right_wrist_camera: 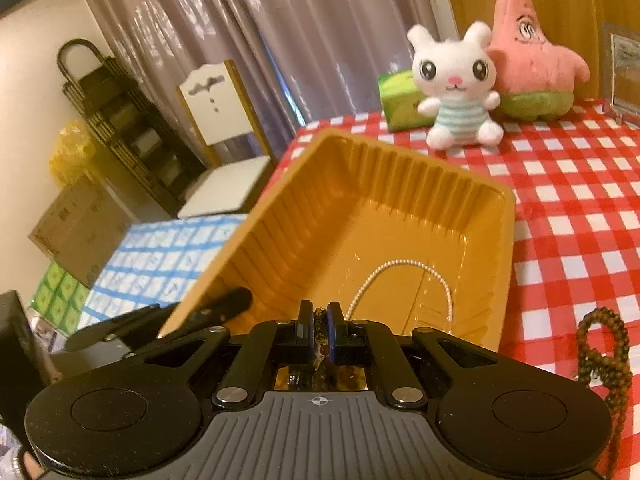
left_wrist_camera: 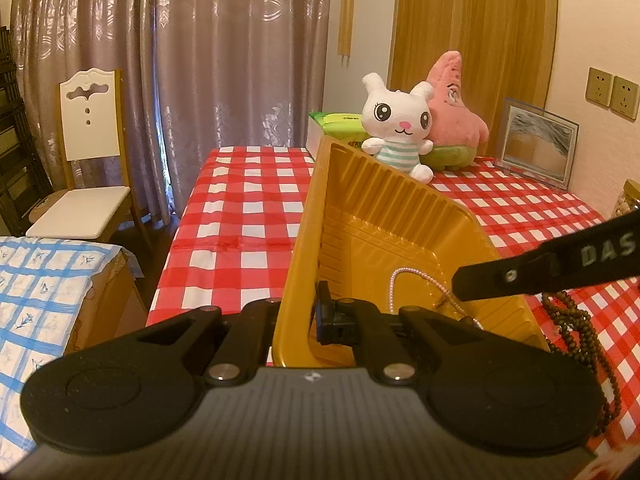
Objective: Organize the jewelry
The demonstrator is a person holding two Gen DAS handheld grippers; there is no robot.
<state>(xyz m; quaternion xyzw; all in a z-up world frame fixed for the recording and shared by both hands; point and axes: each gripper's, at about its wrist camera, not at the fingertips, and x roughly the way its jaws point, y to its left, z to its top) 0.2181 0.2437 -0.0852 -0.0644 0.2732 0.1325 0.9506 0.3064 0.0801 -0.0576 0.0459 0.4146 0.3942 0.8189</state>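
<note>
Left wrist view: the left gripper (left_wrist_camera: 298, 316) clamps the near-left wall of a gold plastic tray (left_wrist_camera: 360, 216), one finger outside the wall and the other inside, pressed together on the thin rim. The tray is tilted, its left side raised off the red-and-white checked tablecloth (left_wrist_camera: 240, 216). A pearl necklace (left_wrist_camera: 400, 280) lies looped on the tray floor near the lower, right side. The right gripper (left_wrist_camera: 460, 286) enters from the right edge of this view, its dark tip over the tray interior, close to the pearl strand.

Right wrist view: the right gripper (right_wrist_camera: 319, 324) has its fingers closed almost completely on a small dark, chain-like piece of jewelry (right_wrist_camera: 320, 316) (its exact kind cannot be told), held above the tray's near edge. The pearl necklace (right_wrist_camera: 404, 276) curves across the tray (right_wrist_camera: 360, 184) floor just beyond the fingertips. A brown beaded strand (right_wrist_camera: 600, 356) rests on the tablecloth (right_wrist_camera: 560, 208) to the right of the tray, apart from it.

At the far end of the table sit a white plush rabbit (left_wrist_camera: 400, 128) and a pink plush starfish (left_wrist_camera: 452, 100), touching one another, with a framed picture (left_wrist_camera: 536, 140) beside them. A white-backed chair (left_wrist_camera: 88, 152) stands before grey curtains (left_wrist_camera: 200, 60).
</note>
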